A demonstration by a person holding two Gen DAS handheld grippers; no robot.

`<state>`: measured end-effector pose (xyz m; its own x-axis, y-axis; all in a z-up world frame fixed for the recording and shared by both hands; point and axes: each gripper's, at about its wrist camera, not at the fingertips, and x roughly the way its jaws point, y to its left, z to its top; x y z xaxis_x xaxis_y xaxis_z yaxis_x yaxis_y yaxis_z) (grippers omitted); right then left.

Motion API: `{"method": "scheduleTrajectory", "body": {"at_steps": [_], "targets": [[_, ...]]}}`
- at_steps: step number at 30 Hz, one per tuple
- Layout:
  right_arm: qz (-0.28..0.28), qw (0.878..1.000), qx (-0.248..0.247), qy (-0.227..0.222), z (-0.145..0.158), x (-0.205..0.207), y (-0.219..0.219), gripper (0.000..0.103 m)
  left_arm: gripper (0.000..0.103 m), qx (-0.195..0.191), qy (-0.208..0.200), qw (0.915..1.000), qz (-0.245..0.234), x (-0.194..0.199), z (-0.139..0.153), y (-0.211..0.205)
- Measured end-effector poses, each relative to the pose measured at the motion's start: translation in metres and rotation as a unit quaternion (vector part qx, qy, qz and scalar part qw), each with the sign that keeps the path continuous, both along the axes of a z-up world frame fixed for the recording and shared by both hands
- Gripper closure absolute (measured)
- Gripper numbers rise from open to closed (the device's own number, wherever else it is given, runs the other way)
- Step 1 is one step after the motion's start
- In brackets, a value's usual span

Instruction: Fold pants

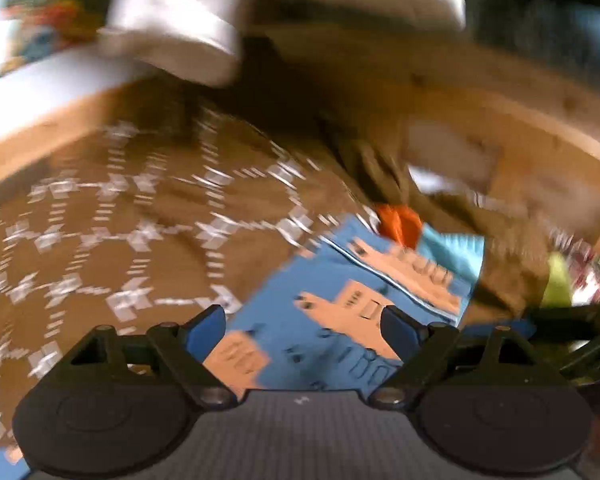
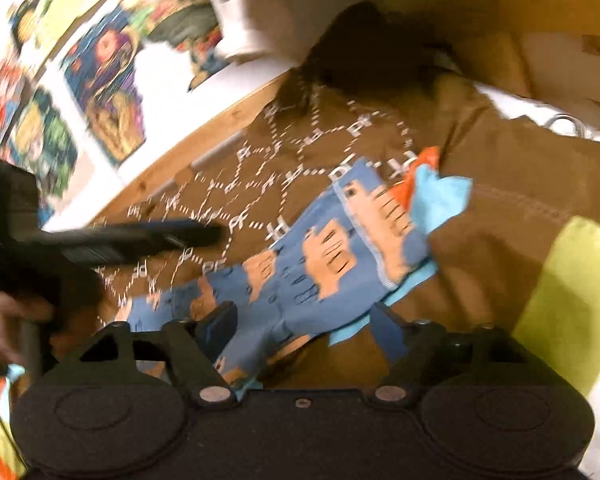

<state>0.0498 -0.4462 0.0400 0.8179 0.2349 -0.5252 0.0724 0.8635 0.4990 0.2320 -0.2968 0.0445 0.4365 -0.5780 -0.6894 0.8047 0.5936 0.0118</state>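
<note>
Pants (image 2: 300, 268), small and blue with tan block prints and a lighter blue lining, lie spread on a brown patterned blanket (image 2: 260, 168), running from the lower left up to an orange patch (image 2: 424, 176) at their far end. The right wrist view shows most of their length, along with the left gripper's black body (image 2: 112, 238) hanging over the blanket at the left and a wall of colourful posters (image 2: 100, 76) beyond a wooden edge (image 2: 204, 148). The left wrist view (heavily smeared by motion) shows only the near part of the pants (image 1: 340, 320) and the orange patch (image 1: 400, 220), plus white bedding (image 1: 172, 20) bunched at the top.

The blanket (image 1: 100, 220) lies bare and flat to the left of the pants, bounded by the wooden edge (image 1: 40, 136); on the right a yellow-green cushion (image 2: 572, 292) sits close beside the cloth.

The left gripper (image 1: 304, 328) has its blue fingers (image 1: 206, 326) spread wide, with the pants lying between and beneath them; nothing is pinched. The right gripper (image 2: 304, 324) is likewise spread wide over the near part of the pants, its fingers (image 2: 220, 320) framing the cloth, and whether they touch it cannot be told.
</note>
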Motion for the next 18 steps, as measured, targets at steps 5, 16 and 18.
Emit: {"method": "scheduleTrajectory", "body": {"at_steps": [5, 16, 18], "targets": [[-0.032, 0.999, 0.028, 0.03, 0.001, 0.003, -0.024, 0.056, 0.018, 0.055, 0.049, 0.9966, 0.037, 0.025, -0.035, -0.024], [-0.066, 0.996, 0.018, 0.059, 0.002, 0.005, -0.03, 0.069, 0.018, 0.003, 0.146, 0.9844, 0.097, 0.06, -0.037, 0.014], [-0.071, 0.995, 0.029, 0.058, 0.003, 0.009, -0.03, 0.06, 0.021, 0.016, 0.134, 0.9863, 0.095, 0.059, -0.037, 0.016]]}}
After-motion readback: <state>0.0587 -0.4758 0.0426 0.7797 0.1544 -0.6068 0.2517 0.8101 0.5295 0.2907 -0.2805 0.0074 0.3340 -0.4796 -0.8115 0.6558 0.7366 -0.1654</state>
